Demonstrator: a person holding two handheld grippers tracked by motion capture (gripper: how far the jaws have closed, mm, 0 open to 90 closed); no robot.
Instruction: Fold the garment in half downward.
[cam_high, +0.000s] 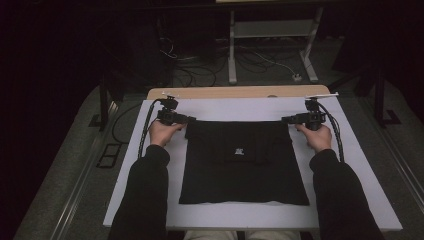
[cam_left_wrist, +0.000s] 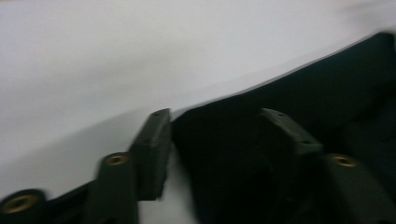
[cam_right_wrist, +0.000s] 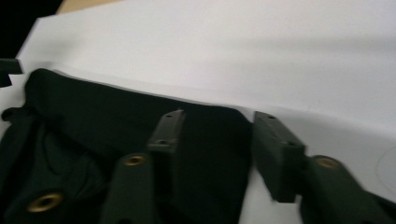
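Note:
A black folded garment with a small white mark lies flat on the white board. My left gripper is at its far left corner and my right gripper at its far right corner, each held in a hand. In the left gripper view the jaws of my left gripper stand apart, with the corner of the garment lying between them, unpressed. In the right gripper view my right gripper is likewise open around the other corner of the garment.
The board rests on a wooden tabletop whose far edge shows. Beyond it on the floor are cables, a white stand's legs and a small plug block. Bare board surrounds the garment.

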